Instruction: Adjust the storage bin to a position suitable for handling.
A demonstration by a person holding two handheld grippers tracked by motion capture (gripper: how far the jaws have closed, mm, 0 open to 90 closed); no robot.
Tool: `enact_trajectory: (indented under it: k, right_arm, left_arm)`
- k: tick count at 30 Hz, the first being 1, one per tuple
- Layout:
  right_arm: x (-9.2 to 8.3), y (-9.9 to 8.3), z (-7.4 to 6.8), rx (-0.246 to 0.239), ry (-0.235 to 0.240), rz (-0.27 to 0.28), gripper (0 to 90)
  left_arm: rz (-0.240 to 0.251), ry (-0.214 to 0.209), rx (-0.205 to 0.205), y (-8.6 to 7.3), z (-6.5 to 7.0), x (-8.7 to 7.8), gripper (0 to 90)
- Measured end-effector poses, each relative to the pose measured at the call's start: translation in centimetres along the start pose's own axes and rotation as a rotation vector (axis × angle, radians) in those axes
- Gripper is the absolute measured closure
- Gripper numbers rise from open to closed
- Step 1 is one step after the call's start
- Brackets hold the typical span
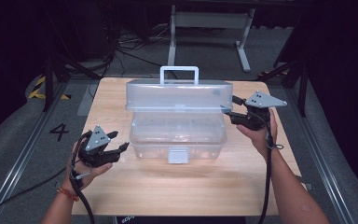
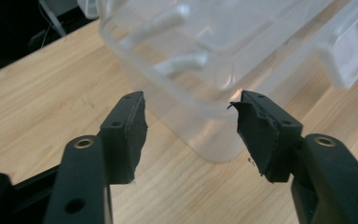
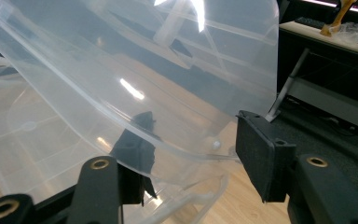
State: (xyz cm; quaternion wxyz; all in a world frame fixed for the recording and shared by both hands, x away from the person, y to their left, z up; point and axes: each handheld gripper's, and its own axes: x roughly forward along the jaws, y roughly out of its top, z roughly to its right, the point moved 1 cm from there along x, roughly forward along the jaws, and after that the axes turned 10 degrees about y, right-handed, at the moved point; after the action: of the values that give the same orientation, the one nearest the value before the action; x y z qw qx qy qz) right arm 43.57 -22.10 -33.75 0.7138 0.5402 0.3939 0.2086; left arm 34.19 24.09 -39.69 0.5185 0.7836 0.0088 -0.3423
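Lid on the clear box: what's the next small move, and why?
Probably close the right claw on the lid edge. In the right gripper view that edge sits between its jaws, one inside and one outside, with a gap at the outer jaw. The lid stands raised over the box; the left claw is open, off the box.

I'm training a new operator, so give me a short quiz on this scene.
1. True or false: the lid of the box is shut.
2. Which has the lid's edge between its fingers? A. the left gripper B. the right gripper C. neither
3. What lies between the left gripper's fingers?
Key: 1 false, it is raised; 2 B; 3 nothing.
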Motion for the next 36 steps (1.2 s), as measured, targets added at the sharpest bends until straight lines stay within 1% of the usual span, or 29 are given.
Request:
enact_trajectory:
  k: [1,2,3,5,7,9,10,14,15,16,20,21,23,25,26,27,28,30,31,32,36]
  right_arm:
    - [0.0,0.1,0.0,0.005,-0.004,0.005,48.2]
    - [0.0,0.1,0.0,-0.001,-0.011,0.009,48.5]
    - [0.0,0.2,0.0,-0.002,-0.017,0.010,48.9]
    - [0.1,0.4,0.1,-0.006,-0.032,0.016,49.9]
    - [0.1,0.5,0.0,-0.021,-0.054,0.022,51.0]
    - [0.2,0.6,-0.1,-0.024,-0.067,0.025,51.6]
    - [0.2,0.7,0.0,-0.026,-0.071,0.024,52.4]
    - [0.3,0.8,0.2,-0.023,-0.096,0.036,57.6]
    - [0.4,0.8,0.3,-0.012,-0.102,0.043,59.7]
    - [0.4,0.8,0.3,-0.012,-0.102,0.043,59.7]
    - [0.6,0.8,0.5,0.010,-0.122,0.055,64.6]
    - [0.7,0.8,0.6,0.012,-0.124,0.058,65.0]
    - [0.8,0.8,0.6,0.016,-0.132,0.065,66.2]
    - [0.9,0.8,0.6,0.007,-0.157,0.068,68.2]
    - [1.0,0.8,0.6,0.010,-0.163,0.073,68.7]
    - [1.0,0.8,0.6,0.008,-0.170,0.076,69.1]
    - [1.1,0.7,0.6,0.020,-0.172,0.082,69.6]
    - [1.2,0.7,0.8,0.050,-0.168,0.099,70.3]
    - [1.2,0.7,0.8,0.050,-0.168,0.099,70.3]
    - [1.3,0.7,0.9,0.053,-0.174,0.103,71.1]
    - [1.6,0.9,1.1,0.059,-0.196,0.109,72.6]
  left_arm:
    - [-0.013,0.004,-0.001,-0.4,0.0,0.0,40.9]
    - [-0.022,0.008,-0.001,-0.8,-0.1,0.1,40.0]
    - [-0.033,0.004,-0.006,-1.2,-0.2,0.1,39.8]
    - [-0.074,0.003,0.002,-2.1,-0.3,0.2,39.1]
    - [-0.100,0.000,0.002,-2.8,-0.3,0.4,38.1]
    - [-0.128,-0.008,0.003,-3.5,-0.3,0.5,38.0]
    - [-0.139,-0.008,0.010,-3.8,-0.3,0.7,37.9]
    - [-0.180,-0.018,0.015,-5.0,-0.1,1.3,37.4]
    - [-0.183,-0.019,0.013,-5.2,0.0,1.5,37.2]
    - [-0.192,-0.022,0.016,-5.4,0.0,1.7,37.2]
    - [-0.211,-0.032,0.022,-5.7,0.4,2.2,36.9]
    - [-0.213,-0.033,0.033,-5.8,0.5,2.3,36.8]
    - [-0.224,-0.040,0.038,-5.8,0.7,2.5,36.7]
    - [-0.226,-0.053,0.037,-5.9,0.9,2.7,36.5]
    - [-0.226,-0.055,0.040,-5.9,0.9,2.8,36.3]
    - [-0.223,-0.060,0.031,-6.0,1.0,2.9,36.2]
    - [-0.224,-0.070,0.034,-6.0,1.1,3.0,35.9]
    - [-0.229,-0.071,0.035,-6.1,1.1,3.1,35.6]
    - [-0.224,-0.073,0.032,-6.2,1.2,3.2,35.6]
    - [-0.230,-0.077,0.037,-6.3,1.2,3.4,35.6]
    - [-0.238,-0.096,0.034,-6.9,1.2,3.7,33.2]
